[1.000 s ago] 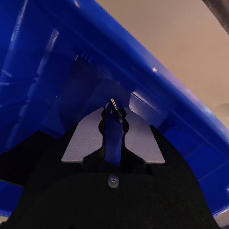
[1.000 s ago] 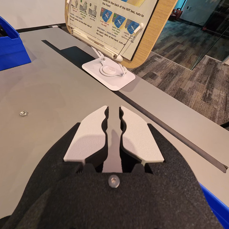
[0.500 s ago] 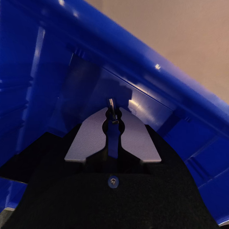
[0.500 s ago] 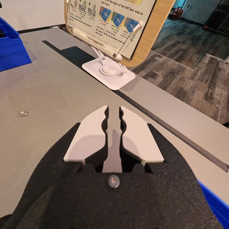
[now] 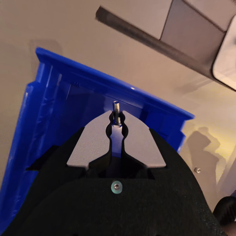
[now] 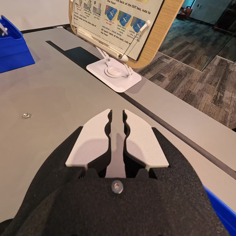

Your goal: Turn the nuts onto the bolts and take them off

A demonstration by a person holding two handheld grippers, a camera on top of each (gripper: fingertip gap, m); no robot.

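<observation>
1. My left claw (image 5: 116, 112) is clamped on a bolt (image 5: 116, 114), pinching the threaded shank between the tips, with the hex head sitting back inside the notch and the thread end pointing away from me. The grip is narrow, so a bump against the blue bin (image 5: 89, 89) just beyond it could twist the bolt askew or knock it free.

2. My right claw (image 6: 117, 111) holds nothing; its tips stand a little apart over the grey table (image 6: 63, 83). The nut (image 6: 26, 115) lies flat on the table, well off to its left. It is small and low, so I judge a careless pinch could skid it away instead of lifting it.

3. If the nut meets the bolt tilted, I expect it to cross-thread or jam.

4. The sign stand (image 6: 114, 79) sits farther off, near the table's far edge; a wide swing could clip it.
</observation>
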